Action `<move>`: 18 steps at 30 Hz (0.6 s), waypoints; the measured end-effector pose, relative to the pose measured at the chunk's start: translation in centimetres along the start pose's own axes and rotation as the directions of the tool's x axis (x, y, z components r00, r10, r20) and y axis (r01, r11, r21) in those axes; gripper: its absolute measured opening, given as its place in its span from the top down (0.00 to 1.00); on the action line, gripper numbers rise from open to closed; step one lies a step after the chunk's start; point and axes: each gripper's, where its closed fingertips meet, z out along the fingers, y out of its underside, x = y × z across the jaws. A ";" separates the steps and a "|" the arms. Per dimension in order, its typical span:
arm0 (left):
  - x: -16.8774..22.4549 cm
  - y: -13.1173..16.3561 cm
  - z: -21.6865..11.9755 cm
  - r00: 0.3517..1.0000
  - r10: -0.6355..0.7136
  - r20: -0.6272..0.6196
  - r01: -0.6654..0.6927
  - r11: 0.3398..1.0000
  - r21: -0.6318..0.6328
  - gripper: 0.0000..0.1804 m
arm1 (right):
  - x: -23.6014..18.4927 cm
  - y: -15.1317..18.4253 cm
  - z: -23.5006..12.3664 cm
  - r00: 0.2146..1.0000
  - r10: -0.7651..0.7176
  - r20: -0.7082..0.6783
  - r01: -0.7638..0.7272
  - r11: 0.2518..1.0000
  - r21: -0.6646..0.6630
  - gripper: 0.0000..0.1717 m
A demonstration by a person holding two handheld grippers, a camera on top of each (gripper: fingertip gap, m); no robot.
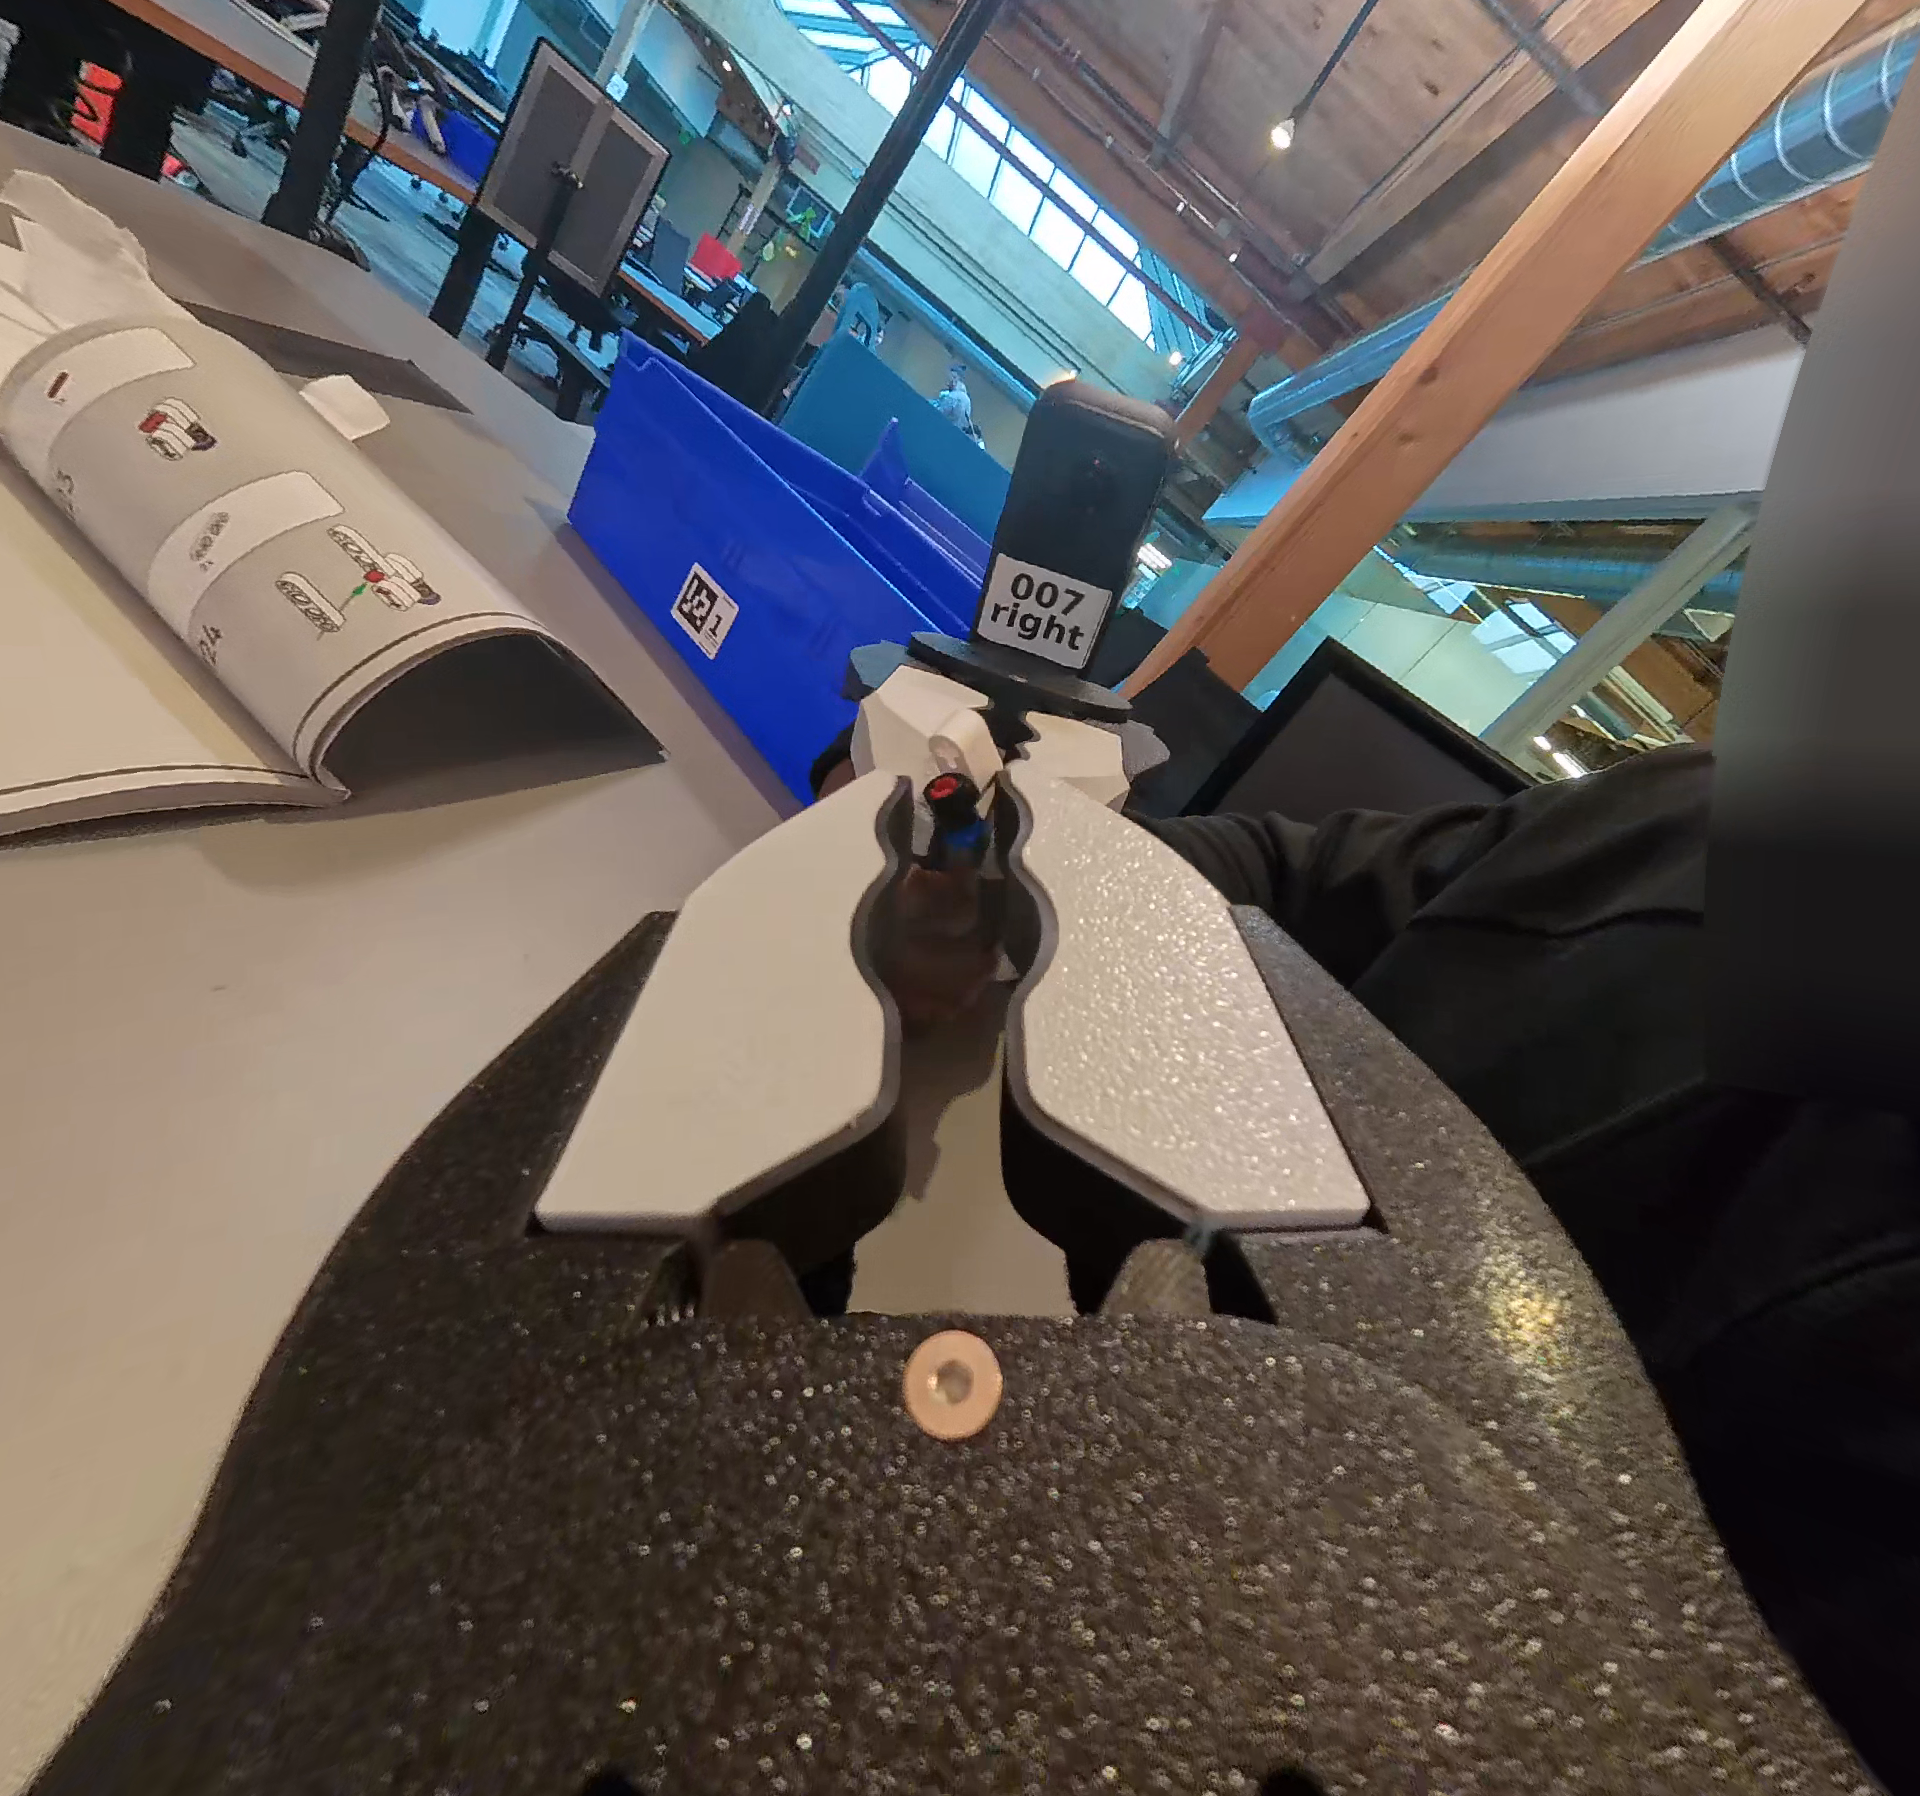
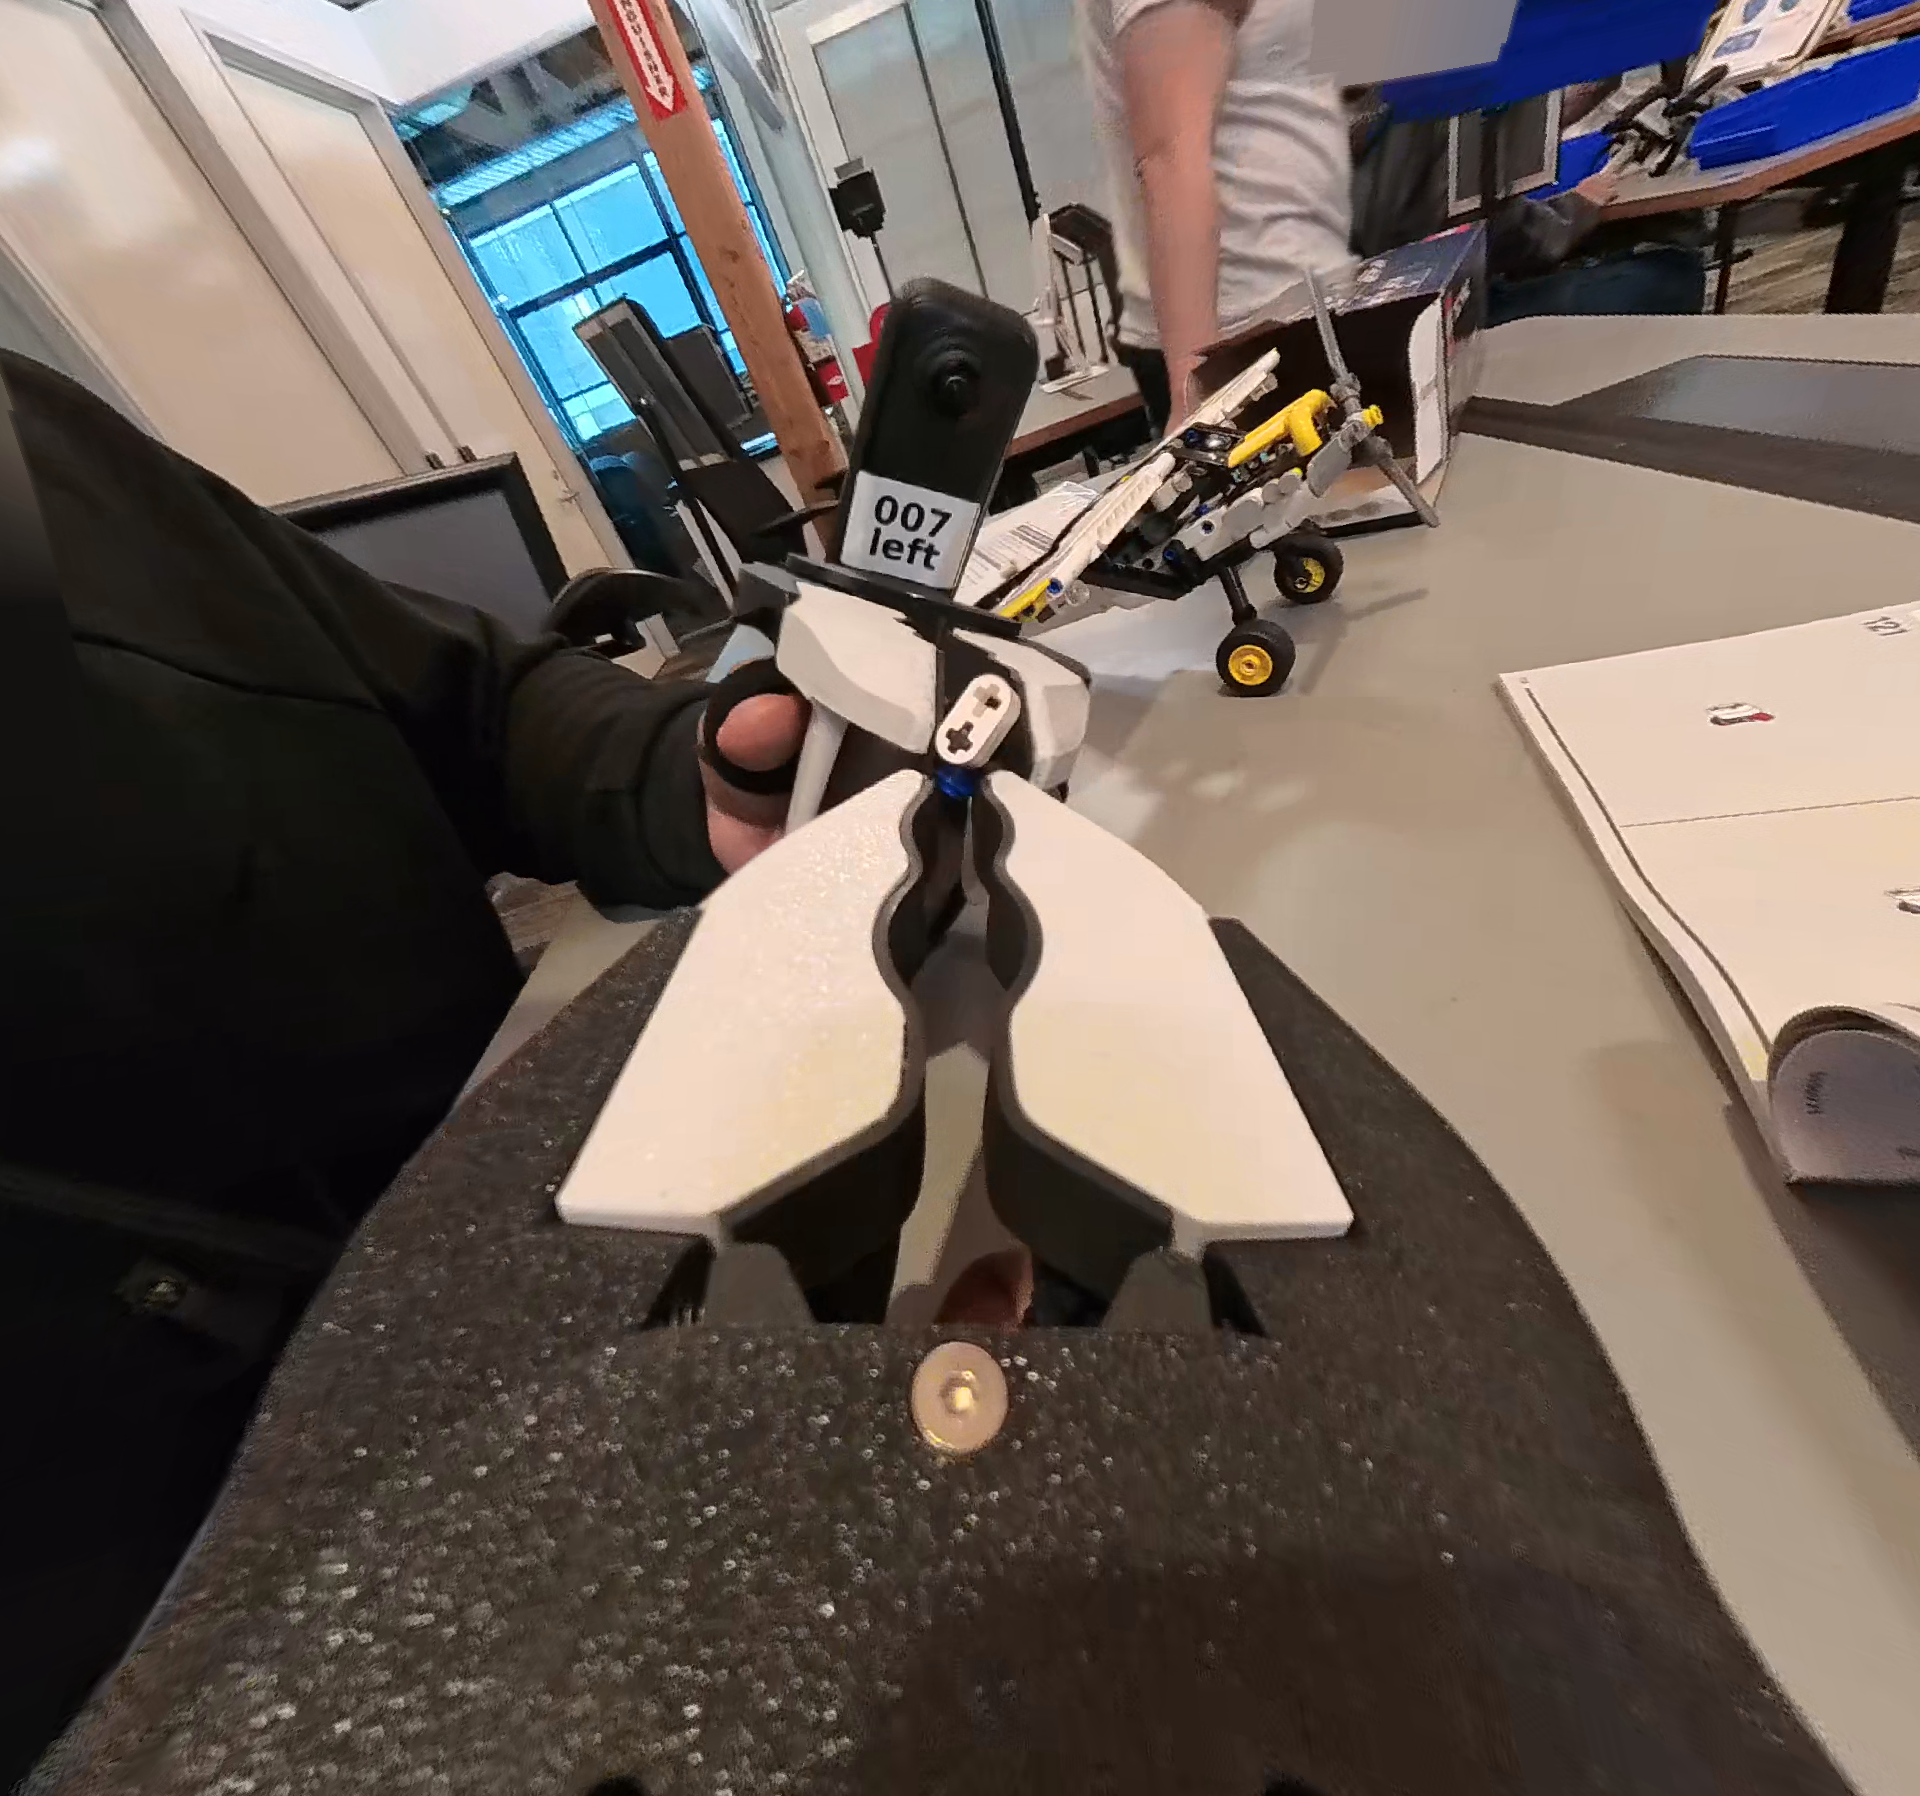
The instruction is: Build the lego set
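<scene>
White two-hole brick piece [image 2: 975, 720] with a blue pin [image 2: 953, 782] sits pinched at the left gripper [image 1: 948, 816] tips; right gripper [image 2: 953, 796] nearly closed, nipping the same blue pin. Toy plane [image 2: 1195, 510] well beyond the fingers, manual [image 2: 1745, 873] off right.

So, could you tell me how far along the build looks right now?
Done: the toy plane stands on its wheels, largely built. In hand: the left gripper grips a white two-hole beam; the right gripper pinches a blue pin just below it. Left: both beam holes look empty.
</scene>
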 end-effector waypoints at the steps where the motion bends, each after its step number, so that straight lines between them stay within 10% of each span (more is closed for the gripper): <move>1: 0.0 0.0 0.0 1.000 0.008 0.004 -0.008 1.000 0.002 0.92 | 0.0 0.0 0.0 1.000 0.001 0.002 -0.001 1.000 0.001 0.96; 10: -0.2 -0.2 -0.3 0.985 0.140 0.097 -0.139 0.990 -0.027 0.96 | 0.8 0.3 -0.2 0.972 -0.199 -0.127 0.190 0.979 -0.079 0.95; 18: 0.0 0.5 -0.8 0.977 0.191 0.099 -0.166 0.962 -0.218 0.96 | 0.8 -0.5 -1.1 0.796 -0.557 -0.236 0.515 0.829 -0.218 0.87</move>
